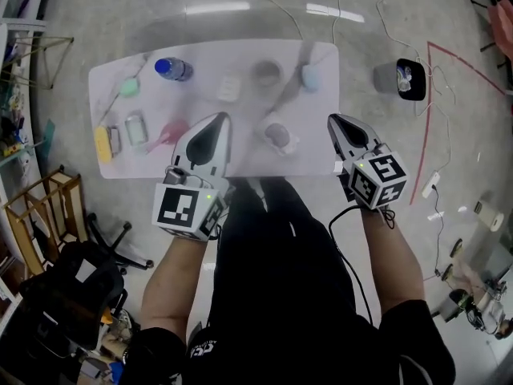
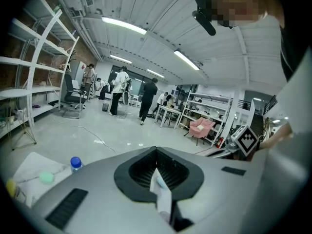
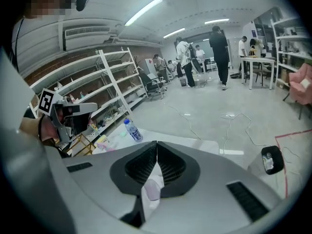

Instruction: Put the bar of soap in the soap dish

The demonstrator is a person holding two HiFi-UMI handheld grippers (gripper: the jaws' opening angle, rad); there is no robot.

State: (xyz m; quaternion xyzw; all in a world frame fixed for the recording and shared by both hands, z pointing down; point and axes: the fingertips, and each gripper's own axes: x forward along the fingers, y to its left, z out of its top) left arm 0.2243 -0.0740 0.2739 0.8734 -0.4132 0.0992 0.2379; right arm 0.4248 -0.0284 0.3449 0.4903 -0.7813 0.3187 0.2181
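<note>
The bar of soap (image 1: 230, 87) is judged to be the pale block at the far middle of the table (image 1: 200, 54), though blur leaves this unsure. The soap dish cannot be singled out. The left gripper (image 1: 224, 119) and right gripper (image 1: 333, 120) are closed and empty at the near edge. One pair of jaws should be opened before the block is straddled.

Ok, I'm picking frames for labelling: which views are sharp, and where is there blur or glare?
Head view: the table looks hazy and smeared, its items soft; lamp streaks glare on the floor beyond it. Left gripper view: fairly sharp, bowed by the wide lens, dark corners. Right gripper view: likewise, shelves curved.
</note>
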